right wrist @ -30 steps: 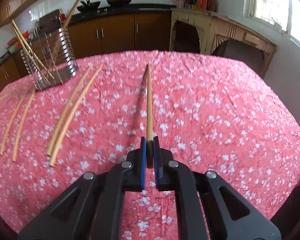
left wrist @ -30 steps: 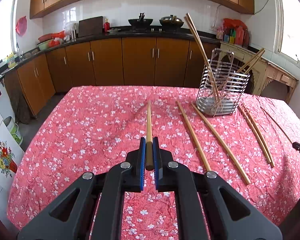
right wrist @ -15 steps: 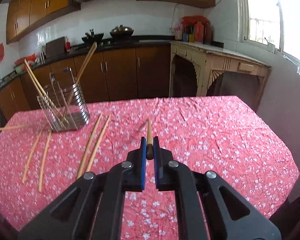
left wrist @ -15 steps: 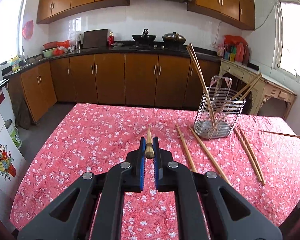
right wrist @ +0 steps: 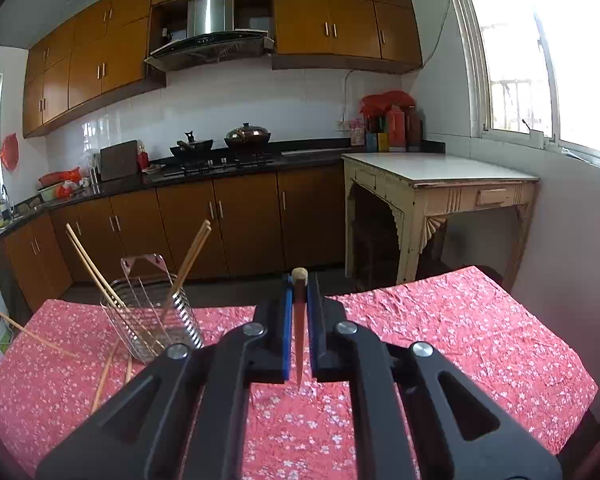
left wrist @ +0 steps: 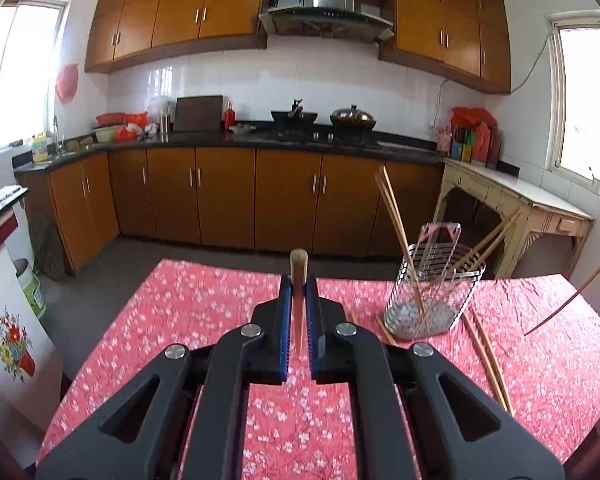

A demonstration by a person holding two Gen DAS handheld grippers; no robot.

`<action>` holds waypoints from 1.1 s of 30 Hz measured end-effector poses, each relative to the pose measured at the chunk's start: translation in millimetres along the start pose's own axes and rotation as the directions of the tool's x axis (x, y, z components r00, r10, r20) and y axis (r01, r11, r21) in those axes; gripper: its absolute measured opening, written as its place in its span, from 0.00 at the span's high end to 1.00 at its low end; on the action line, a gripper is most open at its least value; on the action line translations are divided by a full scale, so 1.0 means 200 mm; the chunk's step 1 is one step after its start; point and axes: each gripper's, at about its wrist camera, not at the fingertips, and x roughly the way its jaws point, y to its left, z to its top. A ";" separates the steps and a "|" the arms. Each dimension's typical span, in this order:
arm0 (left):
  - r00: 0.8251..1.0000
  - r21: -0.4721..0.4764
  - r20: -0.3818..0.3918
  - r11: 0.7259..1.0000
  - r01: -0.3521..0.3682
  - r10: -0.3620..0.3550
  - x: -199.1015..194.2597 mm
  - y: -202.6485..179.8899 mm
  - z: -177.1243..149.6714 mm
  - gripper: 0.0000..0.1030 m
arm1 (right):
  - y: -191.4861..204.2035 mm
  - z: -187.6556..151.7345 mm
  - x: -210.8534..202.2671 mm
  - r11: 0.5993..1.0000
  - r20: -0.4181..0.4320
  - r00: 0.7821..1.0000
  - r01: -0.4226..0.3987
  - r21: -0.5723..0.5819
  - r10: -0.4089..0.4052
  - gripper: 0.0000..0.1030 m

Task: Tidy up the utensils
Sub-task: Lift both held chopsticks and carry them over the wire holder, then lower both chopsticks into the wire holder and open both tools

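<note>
Chopsticks are what we are holding — the left gripper [left wrist: 299, 292] is pinching one chopstick [left wrist: 299, 280] between its blue fingers [left wrist: 286, 320], and the right gripper [right wrist: 299, 296] is pinching another chopstick [right wrist: 299, 312] the same way, both raised above the surface [left wrist: 180, 320] with its red flowered cloth. The wire holder [left wrist: 436, 292] is standing on the cloth with several chopsticks leaning in it — more loose chopsticks [left wrist: 486, 356] are lying just beside it.
</note>
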 end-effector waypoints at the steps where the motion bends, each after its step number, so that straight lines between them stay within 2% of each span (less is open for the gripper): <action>1: 1.000 0.000 0.007 1.000 -0.001 0.001 -0.01 0.00 0.02 0.93 | 0.00 0.01 0.00 1.000 0.003 1.000 -0.003 0.000 0.003 0.93; 11: 0.999 -0.011 0.044 1.000 0.015 -0.014 -0.06 0.01 0.12 0.93 | 0.05 0.10 -0.03 0.999 0.008 0.999 -0.046 0.001 0.046 0.93; 20: 0.997 -0.008 0.062 0.999 0.048 -0.048 -0.08 -0.04 0.20 0.93 | 0.14 0.20 -0.09 0.990 0.020 0.990 -0.140 0.004 0.140 0.93; 27: 0.987 0.013 0.106 0.993 0.118 -0.118 -0.14 -0.17 0.35 0.93 | 0.25 0.39 -0.17 0.966 0.069 0.964 -0.257 0.010 0.255 0.93; 33: 0.967 0.030 0.177 0.983 0.180 -0.182 -0.19 -0.36 0.55 0.93 | 0.43 0.58 -0.20 0.946 0.121 0.939 -0.321 -0.034 0.323 0.93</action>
